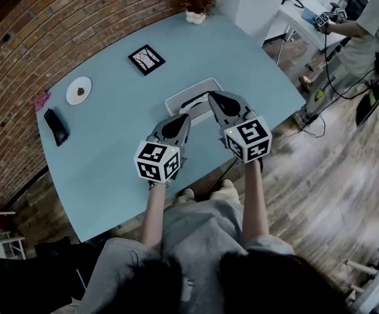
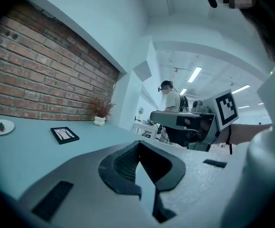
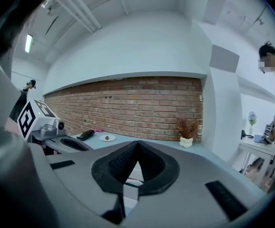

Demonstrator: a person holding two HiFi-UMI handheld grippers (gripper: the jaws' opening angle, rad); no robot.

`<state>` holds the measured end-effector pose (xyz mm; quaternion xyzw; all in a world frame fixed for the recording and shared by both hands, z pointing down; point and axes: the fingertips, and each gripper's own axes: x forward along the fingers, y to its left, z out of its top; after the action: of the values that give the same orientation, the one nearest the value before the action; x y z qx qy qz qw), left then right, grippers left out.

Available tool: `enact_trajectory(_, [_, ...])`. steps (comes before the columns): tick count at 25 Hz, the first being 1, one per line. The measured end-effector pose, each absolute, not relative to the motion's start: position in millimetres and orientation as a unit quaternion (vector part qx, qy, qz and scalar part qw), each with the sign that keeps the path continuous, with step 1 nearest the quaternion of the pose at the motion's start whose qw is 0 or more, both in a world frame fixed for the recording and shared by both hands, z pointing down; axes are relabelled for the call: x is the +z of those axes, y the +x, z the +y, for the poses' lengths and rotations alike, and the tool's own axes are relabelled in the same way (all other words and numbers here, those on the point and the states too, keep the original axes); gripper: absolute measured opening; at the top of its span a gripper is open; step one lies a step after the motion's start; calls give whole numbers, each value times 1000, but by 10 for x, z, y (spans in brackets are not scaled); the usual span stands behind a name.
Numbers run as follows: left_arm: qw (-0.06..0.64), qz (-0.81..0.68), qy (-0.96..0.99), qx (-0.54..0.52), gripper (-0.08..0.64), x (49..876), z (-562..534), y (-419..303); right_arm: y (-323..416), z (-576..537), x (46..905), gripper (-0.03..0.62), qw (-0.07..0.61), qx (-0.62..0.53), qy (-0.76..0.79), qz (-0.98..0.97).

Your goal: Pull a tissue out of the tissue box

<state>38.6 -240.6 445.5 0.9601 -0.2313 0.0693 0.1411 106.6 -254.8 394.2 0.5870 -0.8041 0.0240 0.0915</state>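
Blue table fills most of the head view, with a brick wall along its far-left edge. I've got both grippers out over the near-right part of the table, side by side and pointing away from me.

Left gripper: jaws clenched, tips meeting, nothing between them. It hangs at the near edge of the tissue box. Right gripper: jaws also pinched together on nothing, tips over the right part of the box. My guess is both are parked here as a start pose, lined up on the box before one opens to pinch. No grasp yet, so the pull isn't started.

The tissue box lies flat on the table, right of centre and just beyond my grippers. It is white, low and rectangular with rounded corners, and has a dark slot line on top. I can't tell if a tissue sticks out of it. In the right gripper view a white bit of it shows low through the gap behind the jaw tips.

Clutter is all well apart from the box, so the reach is free:
- Black picture frame, far-left of the box.
- White plate with a small dark item, further left.
- Black handset near the left edge.
- Small potted plant at the far end.
- Another person stands far right, off the table.
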Motion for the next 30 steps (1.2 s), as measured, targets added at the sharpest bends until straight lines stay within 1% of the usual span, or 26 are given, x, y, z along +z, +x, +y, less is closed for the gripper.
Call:
enact_trajectory(8, [160,-292,941,64,3,4497,-2440,592,1148,-2767,4091,0,142,24,505,-851])
enact_trajectory(14, [171,-327,926,78,3,4653,-2368,663,1163,-2833,4321,0,207,4,445,-872])
enact_trajectory(20, [190,-350,914,82,3,4798,-2300,733,1080,-2834,4634,2,297,-25,342,-891])
enact_trajectory(25, [203,-373,901,85,3,4911,-2263,723,989,-2865,4845,2,344,-47,281,-895])
enact_trajectory(27, [205,-380,898,89,3,4951,-2230,727,960,-2860,4909,5,356,-55,260,-896])
enact_trajectory(30, [207,-398,889,91,3,5002,-2198,714,936,-2840,4996,45,375,-70,225,-896])
